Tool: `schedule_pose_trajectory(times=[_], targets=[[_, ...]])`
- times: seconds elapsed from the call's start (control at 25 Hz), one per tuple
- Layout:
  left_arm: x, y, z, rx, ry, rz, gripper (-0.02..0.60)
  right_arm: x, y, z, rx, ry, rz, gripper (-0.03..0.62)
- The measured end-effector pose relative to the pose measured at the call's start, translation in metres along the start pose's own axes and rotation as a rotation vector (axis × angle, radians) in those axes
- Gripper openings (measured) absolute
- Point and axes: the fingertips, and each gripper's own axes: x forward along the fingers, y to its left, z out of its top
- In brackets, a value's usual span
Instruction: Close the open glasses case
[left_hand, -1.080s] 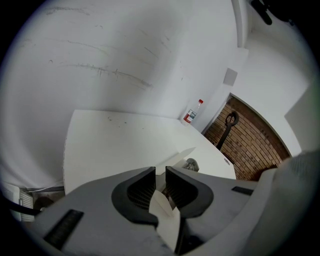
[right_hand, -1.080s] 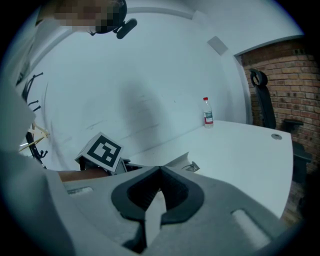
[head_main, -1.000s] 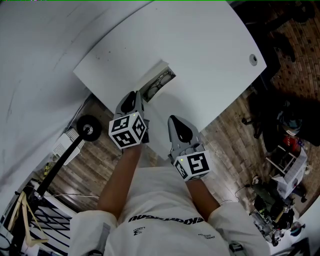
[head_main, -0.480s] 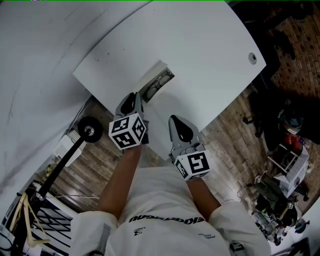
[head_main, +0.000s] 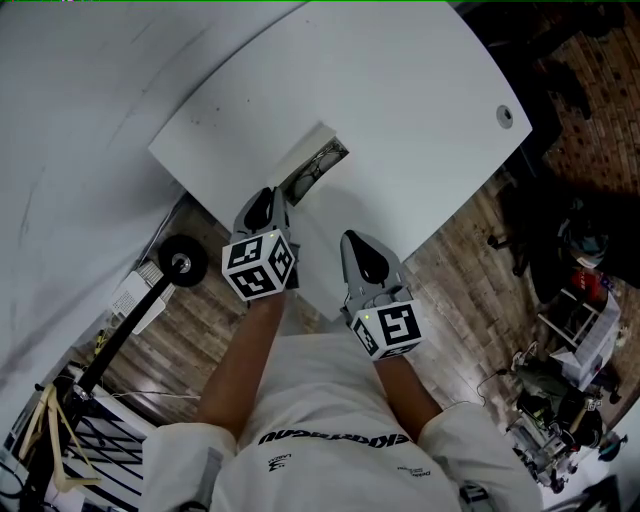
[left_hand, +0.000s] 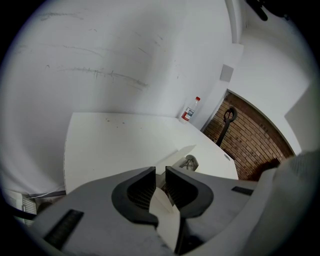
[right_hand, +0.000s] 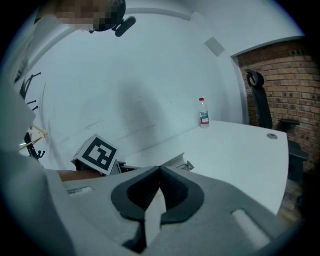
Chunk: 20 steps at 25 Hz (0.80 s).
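In the head view, the glasses case (head_main: 312, 165) lies open near the front-left edge of the white desk (head_main: 420, 110). Its lid is raised and the glasses (head_main: 324, 158) show inside. The left hand-held gripper (head_main: 268, 193) sits just short of the case's near end, and the right hand-held gripper (head_main: 353, 240) hangs over the desk's edge, a little apart from the case on its right. Neither appears to touch it.

In the left gripper view, the left hand-held gripper (left_hand: 160, 172) has its jaws narrow, with only a slit between them and nothing in it. Straight past the tips stands the case (left_hand: 184, 151), its pale lid tilted up and the glasses (left_hand: 190, 162) visible. A bottle (left_hand: 190, 108) stands far back on the desk (left_hand: 110, 145).

In the right gripper view, the right hand-held gripper (right_hand: 160, 175) has its jaws pressed together and holds nothing. The case (right_hand: 172, 161) lies just beyond them with the lid still up, and the same bottle (right_hand: 203, 113) stands at the far side of the desk (right_hand: 240, 145).

Judging by this, the closing itself has not begun. Both tools are set near the case, and what is left is to push the lid down until it meets the base.
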Motion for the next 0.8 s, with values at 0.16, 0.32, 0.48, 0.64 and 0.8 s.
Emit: schedule_pose_trajectory(times=[0.16,0.32,0.48,0.64,0.8], targets=[[-0.0030,-0.0025,-0.0016,0.000,-0.001,0.003,0.058,-0.0033,-0.0001,0.0009,0.000,-0.001,-0.003,-0.002],[-0.0031,-0.0046,-0.0032,-0.002,-0.002,0.002,0.058,-0.0041,-0.0018,0.0009,0.004,-0.002,-0.005,-0.002],[-0.0025,-0.0055,-0.0036,-0.009,-0.005,-0.002,0.058,-0.0056,-0.0035,-0.0004,0.004,0.000,-0.001,-0.002],[-0.0035,-0.0073,-0.0073,-0.003,0.000,-0.004,0.058,-0.0080,-0.0040,-0.0023,0.003,0.000,-0.002,-0.002],[-0.0046,-0.0094,-0.0097,0.003,-0.001,-0.003,0.058,-0.0101,-0.0055,-0.0006,-0.002,-0.003,-0.004,-0.002]])
